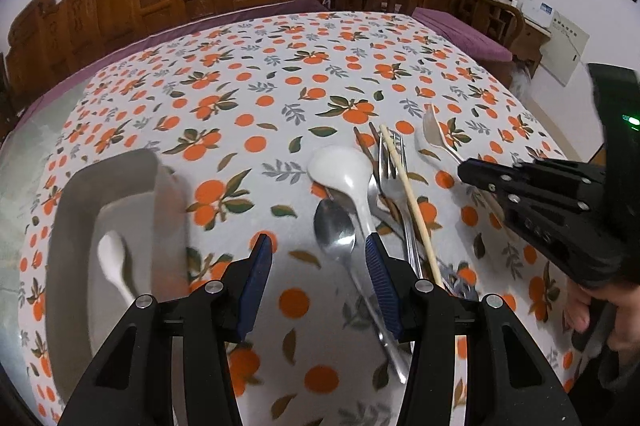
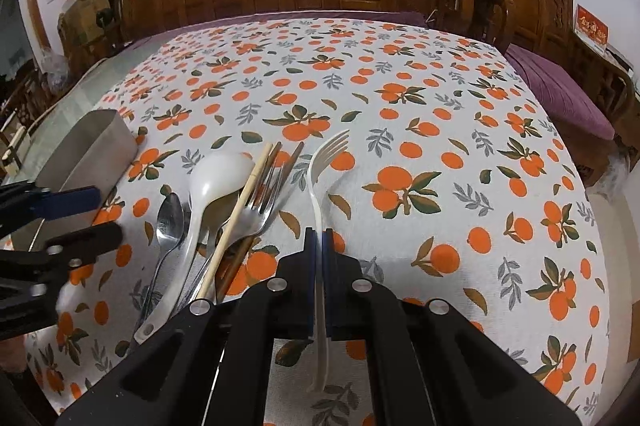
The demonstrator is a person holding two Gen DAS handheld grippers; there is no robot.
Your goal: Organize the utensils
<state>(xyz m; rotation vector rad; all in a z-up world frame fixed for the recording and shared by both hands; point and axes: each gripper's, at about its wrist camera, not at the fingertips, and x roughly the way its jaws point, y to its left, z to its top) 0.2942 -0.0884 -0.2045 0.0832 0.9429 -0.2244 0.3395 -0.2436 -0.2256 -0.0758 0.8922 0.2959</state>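
In the left wrist view, the left gripper (image 1: pixel 318 254) hangs half open and empty above the metal spoon (image 1: pixel 335 230); its right finger hides part of the white ladle (image 1: pixel 345 173). The grey tray (image 1: pixel 76 209) holding a white spoon (image 1: pixel 114 264) is blurred.

In the right wrist view, the right gripper (image 2: pixel 319 232) is closed on the white plastic fork (image 2: pixel 320 177). The chopsticks (image 2: pixel 236 218) and metal fork (image 2: pixel 256 209) lie crossed just beside it.

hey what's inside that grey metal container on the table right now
In the left wrist view, the grey container holds one white spoon lying along its floor. Its near wall and the left claw cover the lower part, so anything else there cannot be seen.
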